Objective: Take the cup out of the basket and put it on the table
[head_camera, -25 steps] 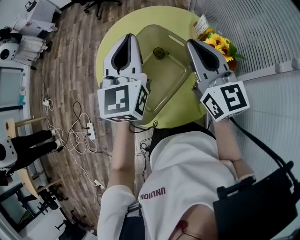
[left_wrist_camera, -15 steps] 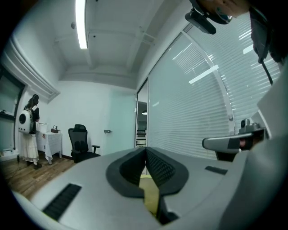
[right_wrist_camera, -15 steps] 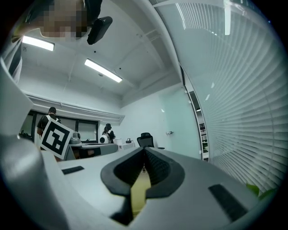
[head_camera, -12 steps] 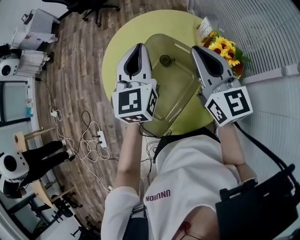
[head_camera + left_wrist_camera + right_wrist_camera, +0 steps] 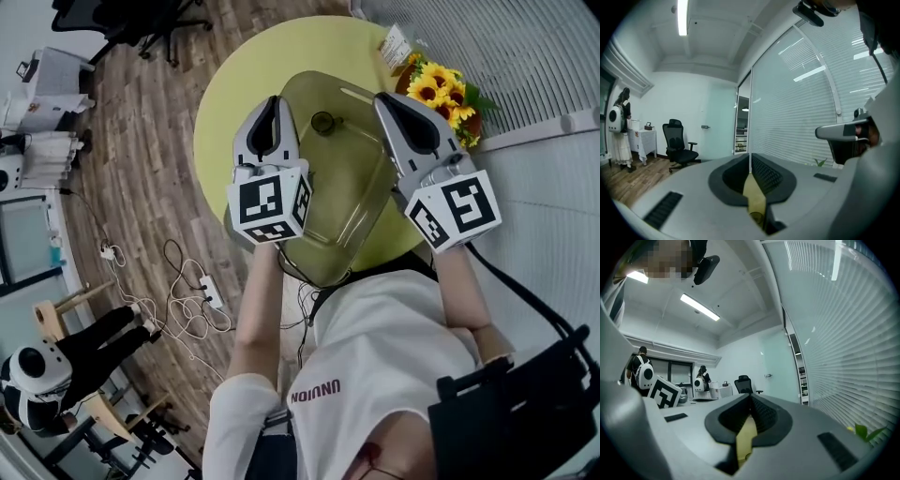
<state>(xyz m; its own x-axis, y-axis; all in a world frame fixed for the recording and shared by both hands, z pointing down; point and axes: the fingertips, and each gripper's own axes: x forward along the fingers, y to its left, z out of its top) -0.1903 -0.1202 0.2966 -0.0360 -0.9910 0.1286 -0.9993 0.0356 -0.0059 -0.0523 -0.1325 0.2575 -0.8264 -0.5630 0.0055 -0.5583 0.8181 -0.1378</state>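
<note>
A small dark cup (image 5: 324, 122) stands upright at the far end of a translucent olive basket (image 5: 349, 192), which rests on a round yellow-green table (image 5: 242, 89). My left gripper (image 5: 272, 101) hovers over the basket's left rim, its tip just left of the cup, jaws shut and empty. My right gripper (image 5: 387, 97) hangs over the basket's right rim, level with the cup, and is also shut with nothing in it. In the left gripper view the left gripper's (image 5: 750, 160) pads meet at the tip. The right gripper view shows the right gripper's (image 5: 750, 402) pads likewise closed.
A pot of sunflowers (image 5: 442, 89) with a paper tag (image 5: 395, 44) stands at the table's far right, close to the right gripper. White blinds (image 5: 525, 66) run along the right. Cables and a power strip (image 5: 208, 292) lie on the wooden floor at the left.
My left gripper has shifted right, from beside the basket to over its left rim. Both grippers stayed shut. The cup has not moved in the basket.
</note>
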